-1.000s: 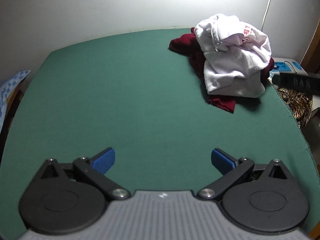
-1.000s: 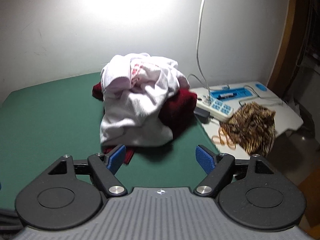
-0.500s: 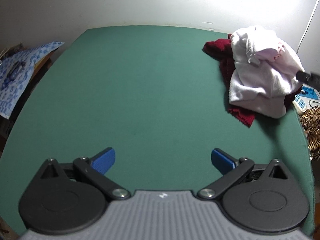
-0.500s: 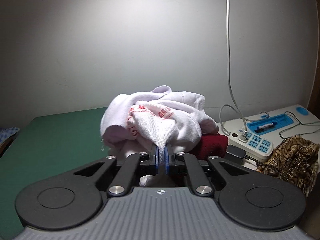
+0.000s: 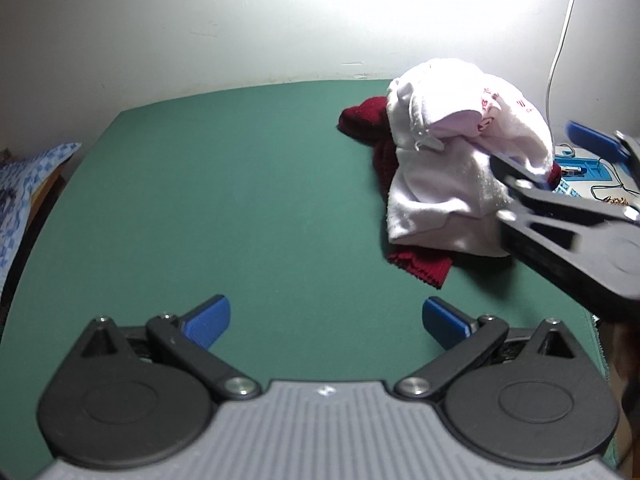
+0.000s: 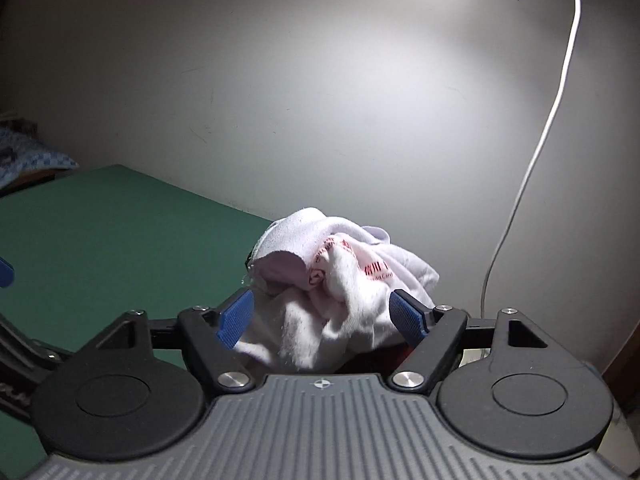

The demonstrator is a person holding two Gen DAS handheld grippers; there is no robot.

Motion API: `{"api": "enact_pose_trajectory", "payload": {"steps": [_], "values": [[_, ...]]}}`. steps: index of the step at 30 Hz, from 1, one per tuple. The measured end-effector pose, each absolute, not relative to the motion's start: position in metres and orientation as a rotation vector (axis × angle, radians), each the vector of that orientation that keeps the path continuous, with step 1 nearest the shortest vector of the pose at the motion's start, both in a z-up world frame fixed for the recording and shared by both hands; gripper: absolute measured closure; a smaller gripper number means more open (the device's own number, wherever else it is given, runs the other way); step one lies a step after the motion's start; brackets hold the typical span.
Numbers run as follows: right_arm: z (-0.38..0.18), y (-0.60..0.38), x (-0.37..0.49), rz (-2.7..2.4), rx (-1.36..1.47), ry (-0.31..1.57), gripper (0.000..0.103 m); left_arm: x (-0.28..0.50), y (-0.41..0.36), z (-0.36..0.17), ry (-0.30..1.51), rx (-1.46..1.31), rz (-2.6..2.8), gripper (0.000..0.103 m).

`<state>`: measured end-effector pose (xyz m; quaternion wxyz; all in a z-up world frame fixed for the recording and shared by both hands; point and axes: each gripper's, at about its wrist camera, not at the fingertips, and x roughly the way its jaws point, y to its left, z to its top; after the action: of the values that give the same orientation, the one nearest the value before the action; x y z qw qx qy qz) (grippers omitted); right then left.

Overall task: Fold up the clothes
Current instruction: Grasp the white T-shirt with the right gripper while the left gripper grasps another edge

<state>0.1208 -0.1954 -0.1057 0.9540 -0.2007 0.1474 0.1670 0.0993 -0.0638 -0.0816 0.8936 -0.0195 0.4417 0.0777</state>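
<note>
The green table (image 5: 240,200) fills most of the left wrist view, its middle bare, likely kept free as the folding space. The clothes sit bunched at the upper right of that frame, near the wall: a white garment (image 5: 448,184) heaped on a dark red one (image 5: 420,266), which shows only at the top-left and bottom edges of the pile. Nothing is spread or folded yet, so the task looks to be at its start.

The right gripper (image 6: 322,314) is at the pile, low centre of its own view. Its jaws are opening, and white cloth bulges between the blue pads (image 6: 236,318) without being pinched. It seems to be seeking a better hold on the top garment.

The left gripper (image 5: 326,320), at the bottom of its frame, hangs over bare table with jaws wide and nothing between them, probably waiting to take a second corner.

Containers: none in view. Beyond the table's right edge lies a blue power strip (image 5: 576,170), partly hidden.
</note>
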Motion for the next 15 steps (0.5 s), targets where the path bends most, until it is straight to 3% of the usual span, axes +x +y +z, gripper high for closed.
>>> {"api": "enact_pose_trajectory", "payload": {"steps": [3, 5, 6, 7, 15], "values": [[-0.122, -0.178, 0.149, 0.307, -0.487, 0.302, 0.031, 0.099, -0.054, -0.083, 0.919, -0.056, 0.187, 0.001], [-0.127, -0.176, 0.162, 0.279, -0.489, 0.333, 0.063, 0.1, -0.046, -0.085, 0.927, -0.08, 0.213, 0.001], [-0.128, -0.177, 0.166, 0.266, -0.471, 0.358, 0.094, 0.1, -0.043, -0.086, 0.931, -0.092, 0.225, 0.001], [-0.127, -0.184, 0.168, 0.267, -0.426, 0.379, 0.1, 0.1, -0.039, -0.087, 0.935, -0.105, 0.237, 0.001], [-0.082, -0.285, 0.129, 0.369, 0.07, 0.454, 0.101, 0.148, -0.039, -0.09, 0.95, -0.23, 0.09, 0.001]]}}
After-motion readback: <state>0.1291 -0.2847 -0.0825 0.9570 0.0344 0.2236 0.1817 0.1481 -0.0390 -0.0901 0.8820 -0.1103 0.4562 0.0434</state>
